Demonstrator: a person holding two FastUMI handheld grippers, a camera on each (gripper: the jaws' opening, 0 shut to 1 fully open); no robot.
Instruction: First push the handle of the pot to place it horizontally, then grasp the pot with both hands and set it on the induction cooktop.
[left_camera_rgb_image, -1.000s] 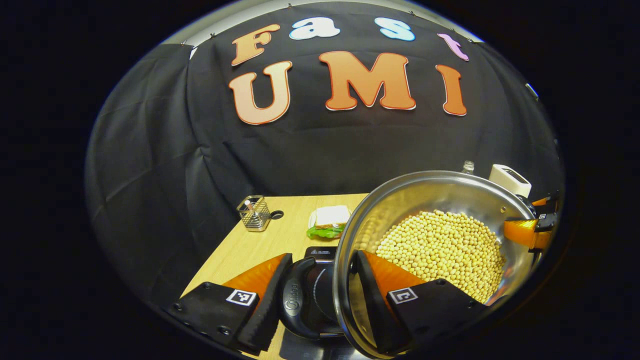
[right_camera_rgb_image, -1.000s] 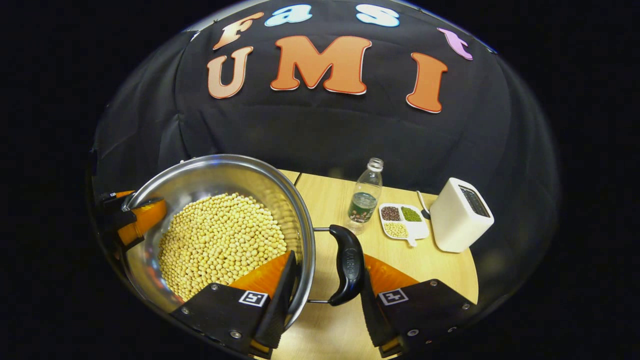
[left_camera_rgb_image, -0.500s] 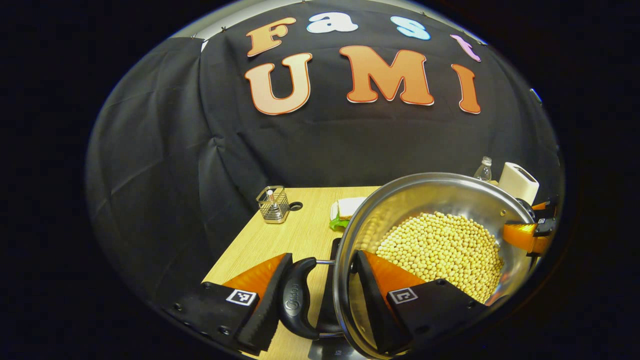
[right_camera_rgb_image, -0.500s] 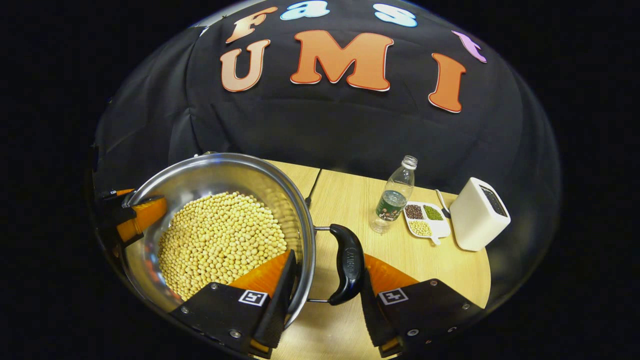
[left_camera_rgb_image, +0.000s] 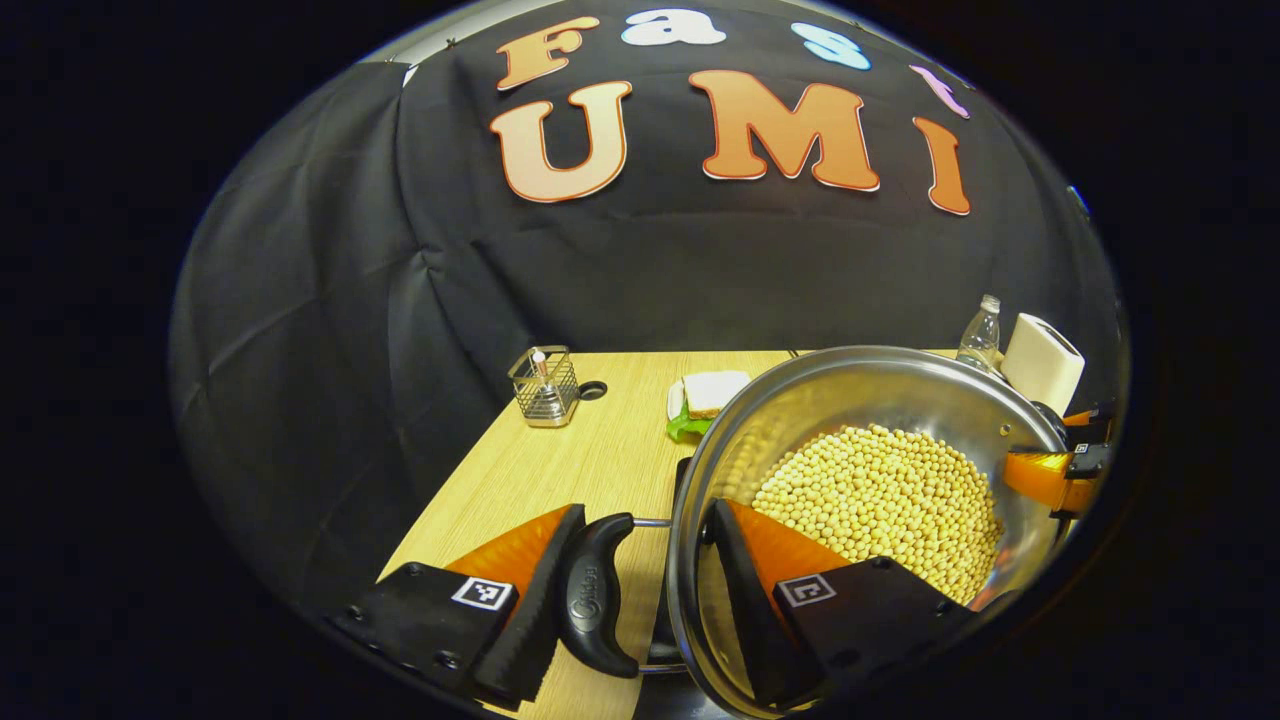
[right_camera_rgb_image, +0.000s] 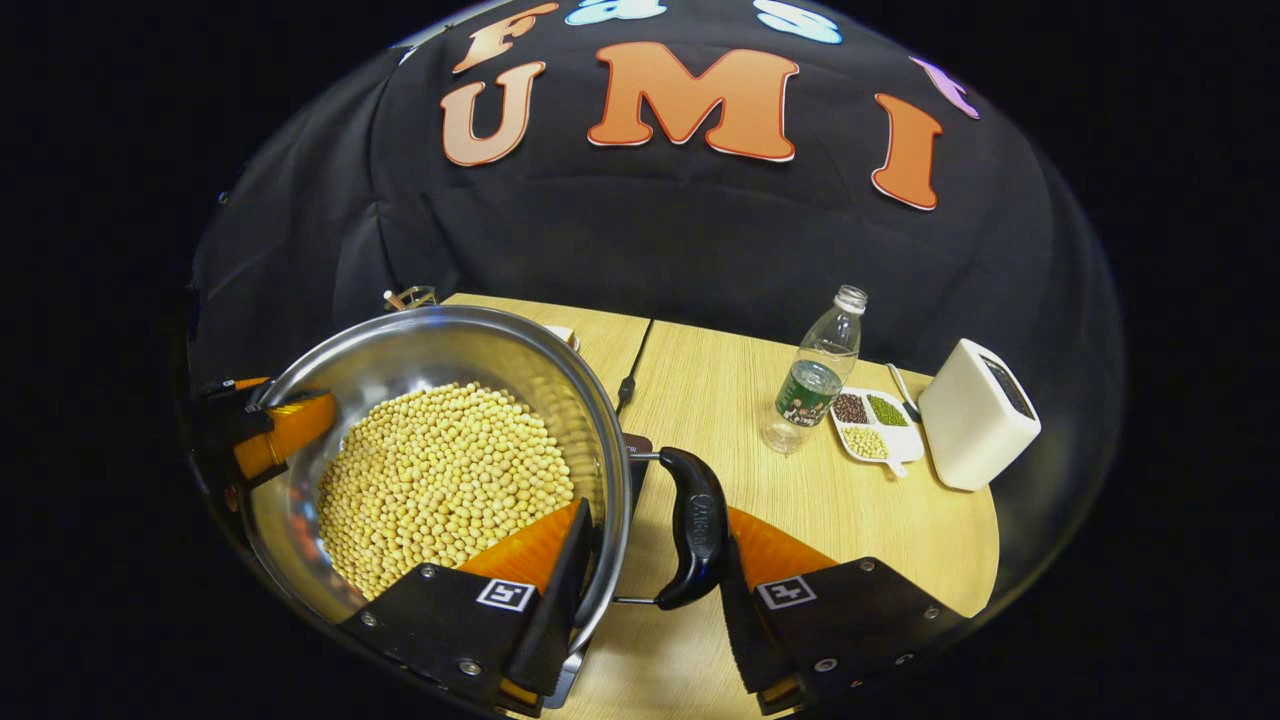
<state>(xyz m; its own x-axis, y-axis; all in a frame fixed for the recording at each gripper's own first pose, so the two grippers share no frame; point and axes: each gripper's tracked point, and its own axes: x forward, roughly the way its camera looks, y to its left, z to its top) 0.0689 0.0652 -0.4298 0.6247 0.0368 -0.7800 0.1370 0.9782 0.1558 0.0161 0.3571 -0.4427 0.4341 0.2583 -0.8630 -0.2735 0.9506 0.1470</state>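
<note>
**Tongs clamped on both pot handles**

Left tongs (left_camera_rgb_image: 640, 590) grip my pot (left_camera_rgb_image: 870, 400) by one side handle (left_camera_rgb_image: 592, 598) and the rim; right tongs (right_camera_rgb_image: 650, 590) grip the opposite handle (right_camera_rgb_image: 697, 527) likewise. Soybean-filled, the pot sits between them, above the tabletop (right_camera_rgb_image: 720, 390).

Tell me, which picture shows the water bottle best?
The right gripper view. There the water bottle stands whole and near on the table, beside the bean tray. In the left gripper view only its top peeks over the pot's rim.
</note>
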